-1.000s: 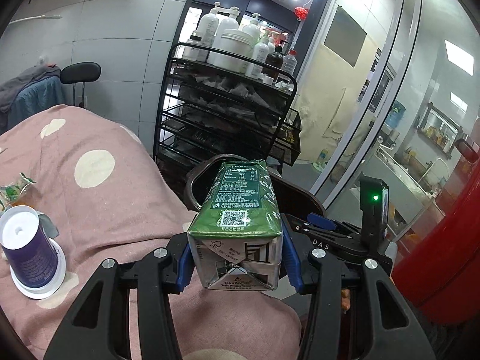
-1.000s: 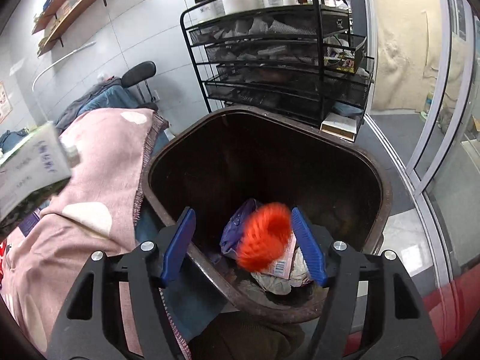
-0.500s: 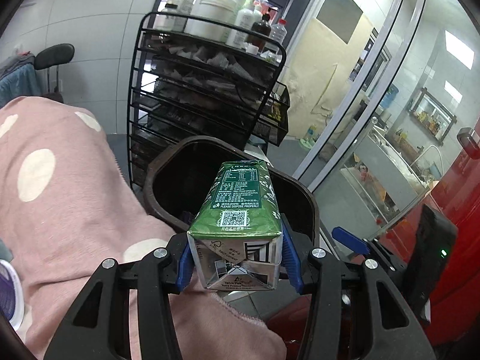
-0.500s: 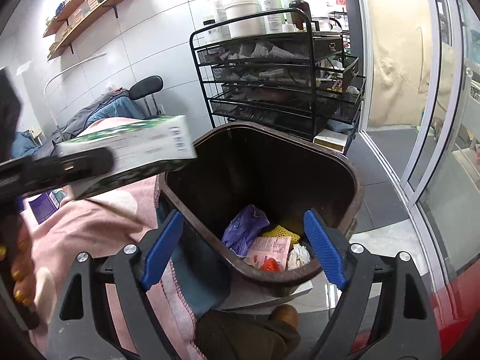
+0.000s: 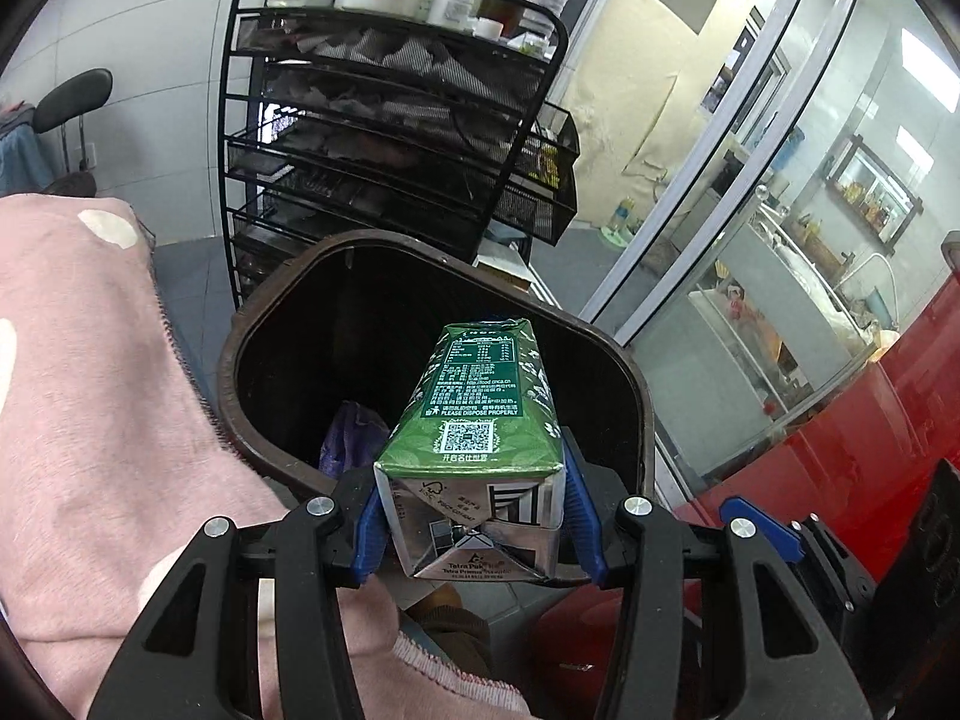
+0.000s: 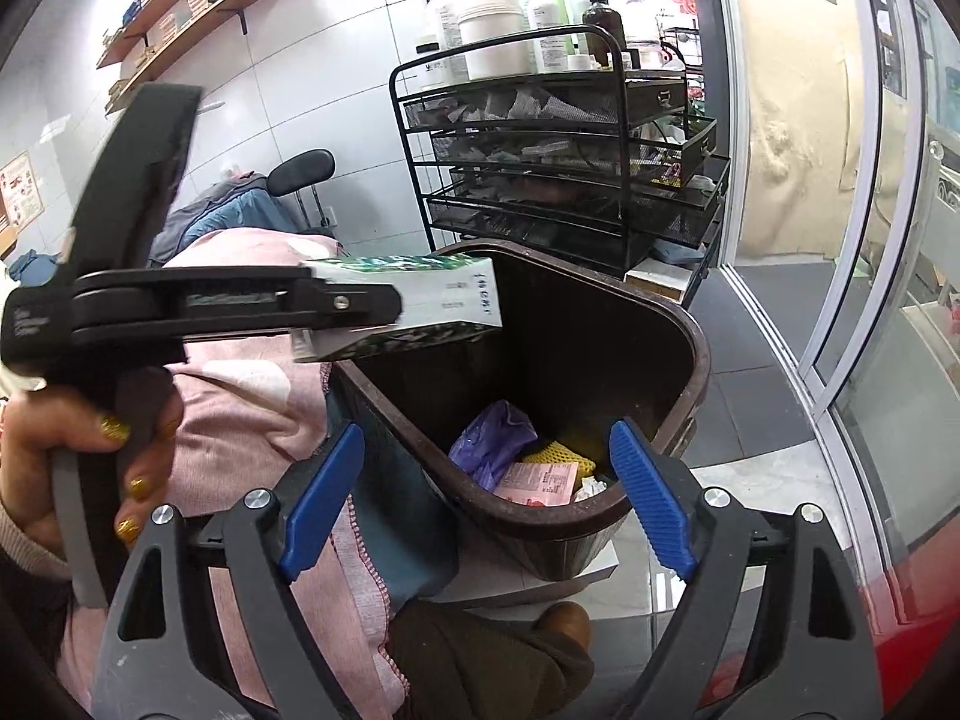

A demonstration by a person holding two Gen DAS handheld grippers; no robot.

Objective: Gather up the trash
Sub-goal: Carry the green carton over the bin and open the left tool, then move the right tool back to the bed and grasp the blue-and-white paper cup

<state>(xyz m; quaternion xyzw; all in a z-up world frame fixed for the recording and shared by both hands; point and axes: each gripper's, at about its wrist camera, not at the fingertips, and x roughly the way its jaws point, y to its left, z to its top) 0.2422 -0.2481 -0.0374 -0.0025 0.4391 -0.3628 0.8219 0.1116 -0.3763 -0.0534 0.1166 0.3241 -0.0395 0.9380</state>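
A green drink carton (image 5: 480,438) sits between the blue pads of my left gripper (image 5: 474,525), which is shut on it. It hangs over the near rim of a dark brown trash bin (image 5: 252,324). In the right wrist view the same carton (image 6: 420,306) pokes out over the bin (image 6: 690,372), held by the left gripper (image 6: 336,303) in a person's hand (image 6: 36,456). My right gripper (image 6: 486,501) stands open with nothing between its pads, just in front of the bin. Inside lie a purple bag (image 6: 492,441), a yellow net (image 6: 561,456) and a pink packet (image 6: 540,480).
A black wire rack (image 6: 570,168) with bottles on top stands behind the bin. A pink dotted blanket (image 5: 90,390) covers the bed at left. Glass doors (image 6: 840,240) and a red surface (image 5: 870,450) lie to the right.
The left gripper carried the carton from above the pink blanket to over the bin. The right gripper opened wide, dropped an orange-red item into the bin and drew back.
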